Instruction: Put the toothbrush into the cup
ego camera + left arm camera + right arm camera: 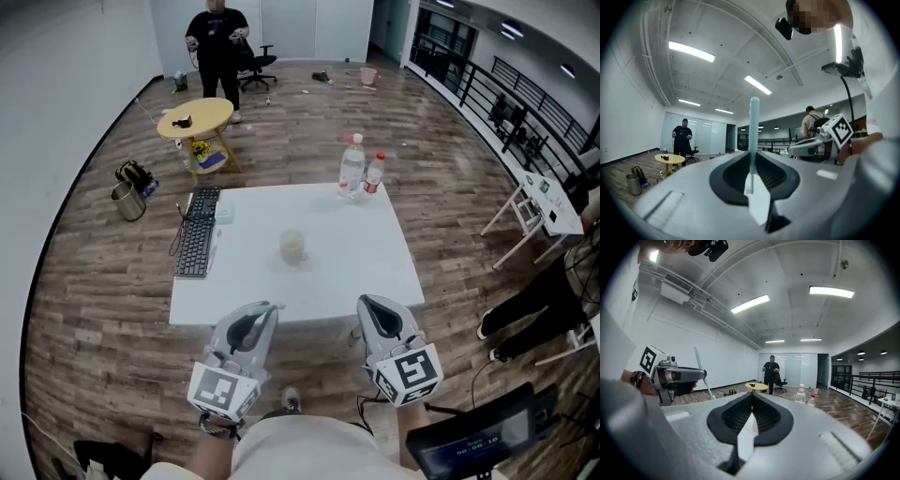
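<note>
- The toothbrush (pixel 753 129) is a pale blue stick pinched in the left gripper (pixel 267 310), not in the cup.
- In the left gripper view its long axis runs pretty much straight up and down across the jaw tips. Most of it pokes up toward the ceiling, and a short whitish bit hangs below the pinch.
- From the right gripper view it's the same deal: it crosses the tip of the left gripper and stands upright with a slight lean. Can't make out which end has the bristles.
- The left jaws are clamped together on the handle.
- The right gripper (pixel 752 398) has its jaws squeezed together with nothing in them. It sits beside the left one, both just short of the near edge of the table (pixel 375 262).
- The cup (pixel 293 247) is pale and see-through-ish. It stands upright around the middle of the white table, well ahead of both grippers.
- A black keyboard (pixel 197 236) lies along the table's left edge, and two plastic bottles (pixel 352 167) stand at the far edge.
- Further back there's a round yellow table (pixel 197 116) and a person in black (pixel 217 42).
</note>
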The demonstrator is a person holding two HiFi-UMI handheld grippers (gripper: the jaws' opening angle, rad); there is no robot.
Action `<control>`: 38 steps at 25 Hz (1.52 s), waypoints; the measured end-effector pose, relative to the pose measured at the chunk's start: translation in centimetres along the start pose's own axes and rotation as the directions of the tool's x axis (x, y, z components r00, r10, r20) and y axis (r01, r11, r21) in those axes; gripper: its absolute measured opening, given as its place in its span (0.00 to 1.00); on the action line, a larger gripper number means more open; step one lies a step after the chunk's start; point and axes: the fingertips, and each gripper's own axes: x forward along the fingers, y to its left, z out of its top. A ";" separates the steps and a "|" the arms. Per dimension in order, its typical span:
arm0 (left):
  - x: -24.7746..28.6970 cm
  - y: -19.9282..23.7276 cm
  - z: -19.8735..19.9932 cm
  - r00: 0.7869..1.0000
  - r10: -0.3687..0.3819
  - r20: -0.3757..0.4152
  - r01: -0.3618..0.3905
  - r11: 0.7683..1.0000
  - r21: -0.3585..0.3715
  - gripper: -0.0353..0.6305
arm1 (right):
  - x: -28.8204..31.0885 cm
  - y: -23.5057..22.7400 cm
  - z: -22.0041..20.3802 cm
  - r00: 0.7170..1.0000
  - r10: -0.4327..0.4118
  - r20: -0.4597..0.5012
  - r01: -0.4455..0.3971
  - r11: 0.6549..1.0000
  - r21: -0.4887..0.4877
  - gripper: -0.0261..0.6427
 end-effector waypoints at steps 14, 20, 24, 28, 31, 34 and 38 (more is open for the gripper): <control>0.9 4.5 -0.5 1.000 -0.006 0.006 0.006 1.000 0.001 0.13 | 4.4 0.9 0.5 1.000 -0.005 -0.005 0.005 1.000 -0.002 0.04; 1.3 5.1 -0.9 1.000 -0.018 -0.002 0.018 1.000 -0.008 0.13 | 4.8 0.6 -0.3 0.999 -0.033 -0.037 0.034 0.999 0.019 0.04; 1.2 5.1 -1.3 1.000 -0.022 -0.009 0.022 1.000 -0.014 0.13 | 4.7 0.5 -0.5 0.998 -0.044 -0.045 0.046 0.999 0.029 0.04; 1.3 5.3 -2.0 0.999 -0.026 -0.026 0.026 0.999 -0.023 0.13 | 4.9 0.6 -1.1 0.997 -0.042 -0.059 0.045 0.998 0.035 0.04; 1.5 5.5 -2.1 0.999 -0.027 -0.030 0.026 0.999 -0.023 0.13 | 5.2 0.5 -1.4 0.997 -0.044 -0.063 0.048 0.998 0.050 0.04; 1.8 5.9 -2.0 0.999 -0.019 -0.032 0.018 1.000 -0.020 0.13 | 5.8 0.2 -1.2 0.997 -0.040 -0.059 0.044 0.997 0.057 0.04; 2.2 6.6 -2.0 0.999 -0.010 -0.033 0.010 1.000 -0.016 0.13 | 6.9 0.3 -0.7 0.999 -0.015 -0.040 0.017 0.997 0.069 0.04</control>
